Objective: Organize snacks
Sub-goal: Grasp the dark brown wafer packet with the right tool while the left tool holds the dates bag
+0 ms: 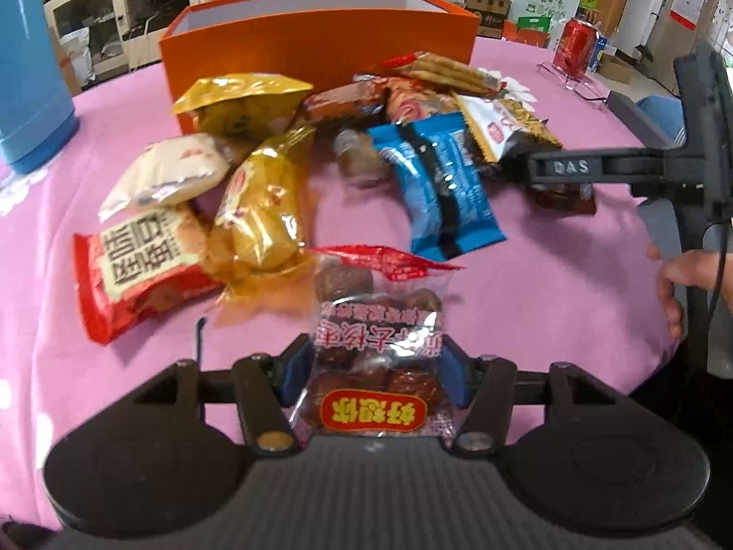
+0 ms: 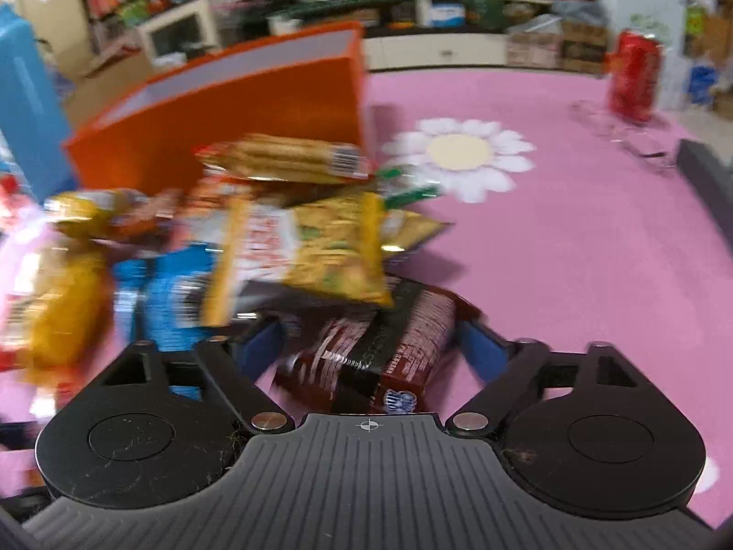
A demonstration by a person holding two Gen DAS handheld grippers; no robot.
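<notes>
Snacks lie heaped on a pink tablecloth (image 1: 527, 302) in front of an open orange box (image 1: 316, 59), and both tongs are working the near edge of the pile: the left gripper (image 1: 376, 378) has its blue pads against the two sides of a clear packet of dried dates (image 1: 373, 343), nearest of all the packets to the box's opposite side, and appears clamped on it, while the right gripper (image 2: 373, 350) straddles a dark brown wrapped snack (image 2: 380, 353) with a visible gap at each pad, so its jaws stand apart around the packet rather than pressing it; between these two packets and the orange box sit a blue bar (image 1: 440, 188), gold-wrapped cakes (image 1: 263, 211), a red-and-white packet (image 1: 142, 270) and a yellow seasoning-style pouch (image 2: 334, 247), with a red can (image 1: 575, 43) well off to the box's right; judged from the layout, this is the pick-up step for two packets at once, nothing visible in the box so far, and the next move calls for the right tongs to close fully on the brown snack, then for both packets to be lifted clear of their neighbours and carried over the box's front wall
</notes>
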